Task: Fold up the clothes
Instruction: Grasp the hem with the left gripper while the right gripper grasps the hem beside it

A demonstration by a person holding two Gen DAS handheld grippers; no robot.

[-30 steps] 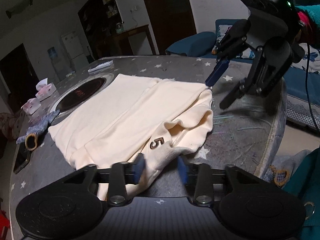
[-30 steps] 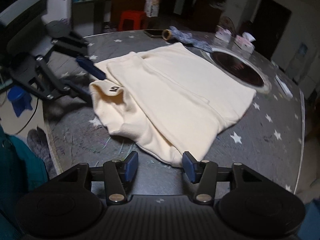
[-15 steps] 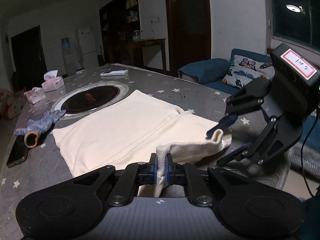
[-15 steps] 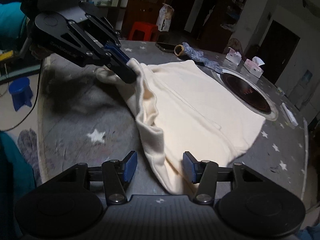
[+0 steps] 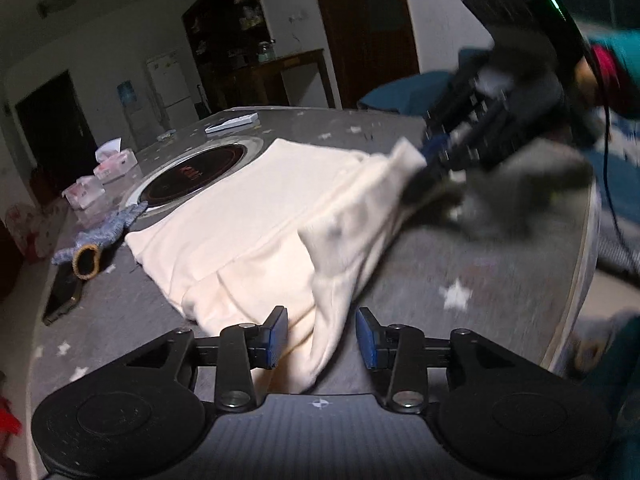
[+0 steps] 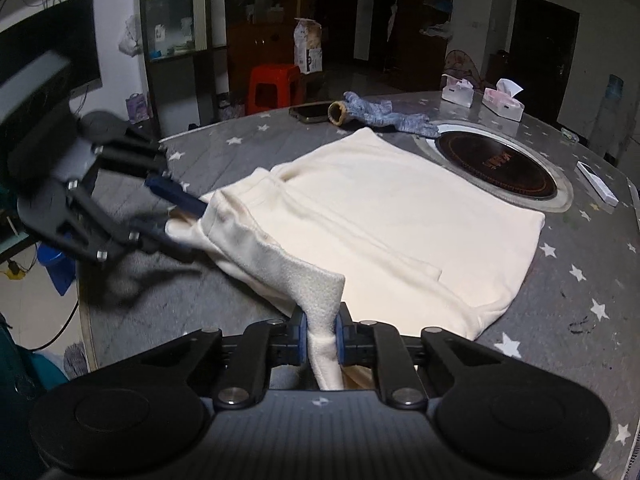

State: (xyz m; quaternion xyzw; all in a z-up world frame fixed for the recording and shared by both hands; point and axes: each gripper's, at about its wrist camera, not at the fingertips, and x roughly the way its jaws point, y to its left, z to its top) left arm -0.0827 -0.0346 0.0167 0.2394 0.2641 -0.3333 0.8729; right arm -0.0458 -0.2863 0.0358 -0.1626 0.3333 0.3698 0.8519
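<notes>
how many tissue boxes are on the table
2, side by side near the table's far edge past the round cooktop: a white tissue box and a pink tissue box to its right, each with a tissue poking up. None appear hidden.

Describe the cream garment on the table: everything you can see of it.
The cream garment is a soft, fleecy-looking piece, already folded into a rough rectangle on the grey star-print table, one corner beside the round inset burner. Its near edge is lifted: the right gripper is shut on a fuzzy fold, while the left gripper stands open, cloth hanging between its fingers. A long seam or fold line runs across the top. The rest lies flat.
</notes>
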